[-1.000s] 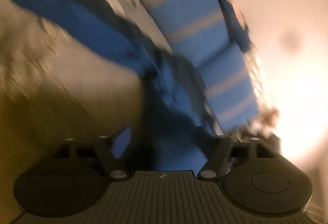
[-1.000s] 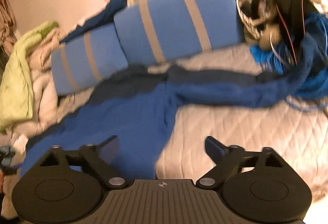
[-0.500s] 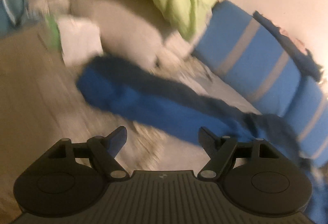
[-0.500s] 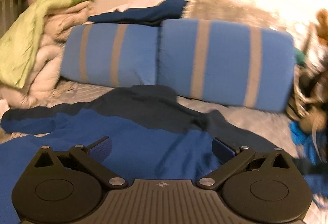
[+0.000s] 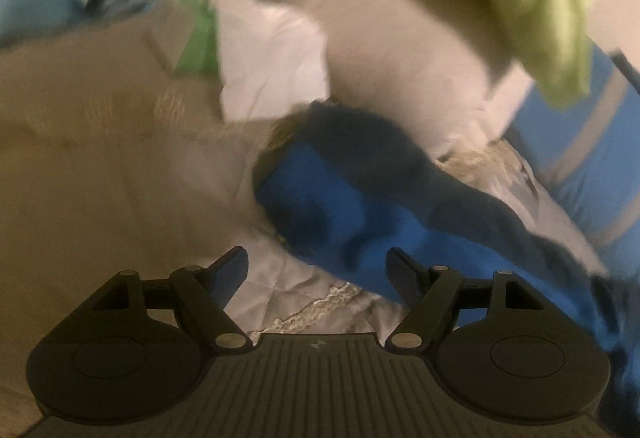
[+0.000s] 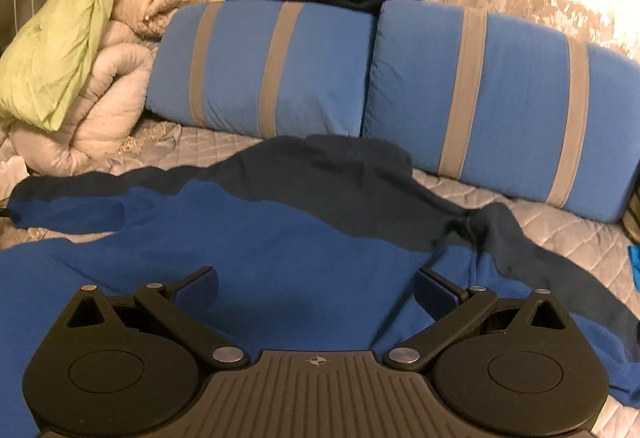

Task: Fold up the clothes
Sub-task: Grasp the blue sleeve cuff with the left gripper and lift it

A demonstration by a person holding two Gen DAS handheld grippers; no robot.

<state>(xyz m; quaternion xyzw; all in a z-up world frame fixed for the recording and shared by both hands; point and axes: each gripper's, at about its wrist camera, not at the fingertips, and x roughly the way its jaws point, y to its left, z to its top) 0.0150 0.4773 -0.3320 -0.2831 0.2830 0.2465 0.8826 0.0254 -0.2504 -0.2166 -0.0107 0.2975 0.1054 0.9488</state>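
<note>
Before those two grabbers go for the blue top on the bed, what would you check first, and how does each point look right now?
1. Blue top lies spread on the quilted bed cover: ok.
2. Left gripper jaws apart and empty: ok.
3. Right gripper jaws apart and empty, over the body of the top: ok.
4. Left sleeve end lies ahead of the left gripper, with nothing on top of it: ok.
5. Right sleeve flat: not ok, it is bunched and twisted where it joins the body.
6. Left view sharp enough to aim by: not ok, it is blurred.
</note>
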